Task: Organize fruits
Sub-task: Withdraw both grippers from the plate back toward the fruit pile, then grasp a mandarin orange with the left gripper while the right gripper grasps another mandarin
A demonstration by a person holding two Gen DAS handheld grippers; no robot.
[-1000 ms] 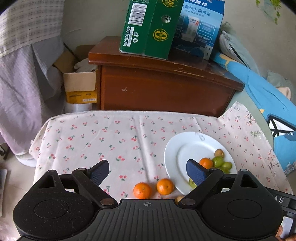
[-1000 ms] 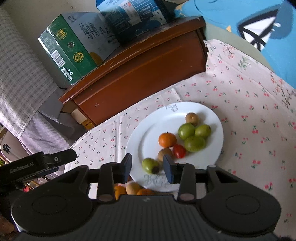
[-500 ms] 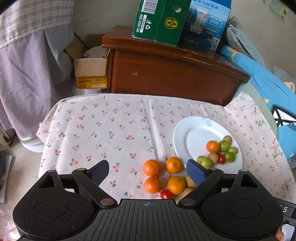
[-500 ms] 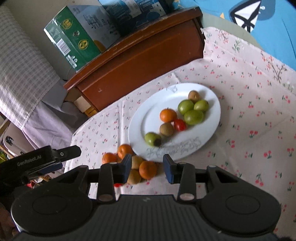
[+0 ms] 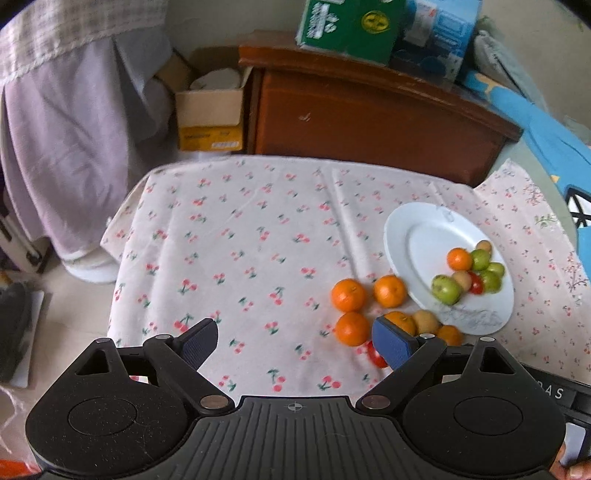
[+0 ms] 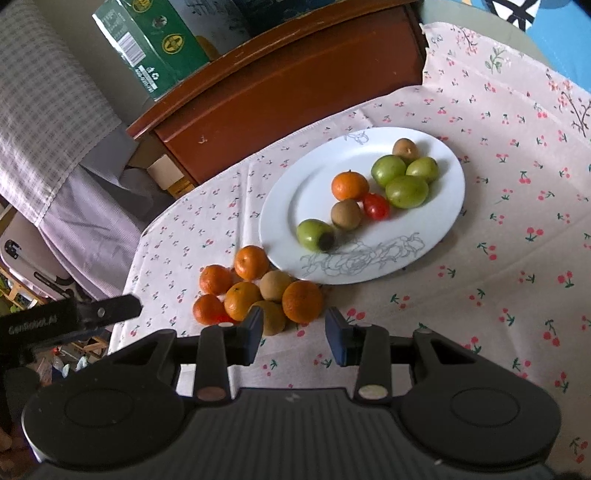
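Note:
A white plate (image 6: 295, 206) (image 5: 424, 236) on the cherry-print cloth holds several fruits: green ones (image 6: 406, 191), an orange (image 6: 349, 185), a brown one (image 6: 345, 214) and a red tomato (image 6: 376, 206). A cluster of oranges (image 6: 302, 301) (image 5: 348, 294) and brown fruits (image 6: 274, 284) lies on the cloth beside the plate's near left rim. My right gripper (image 6: 294, 334) is open and empty, just short of the cluster. My left gripper (image 5: 295, 343) is open wide and empty, above the cloth left of the cluster.
A dark wooden cabinet (image 5: 369, 122) with a green carton (image 5: 351, 29) and a blue box stands behind the table. A cardboard box (image 5: 210, 110) sits on the floor at left, beside hanging cloth. A blue cushion (image 5: 546, 147) lies at right.
Both grippers have pulled back and up from the plate. The fruit cluster beside the plate has come into view. Both stay open.

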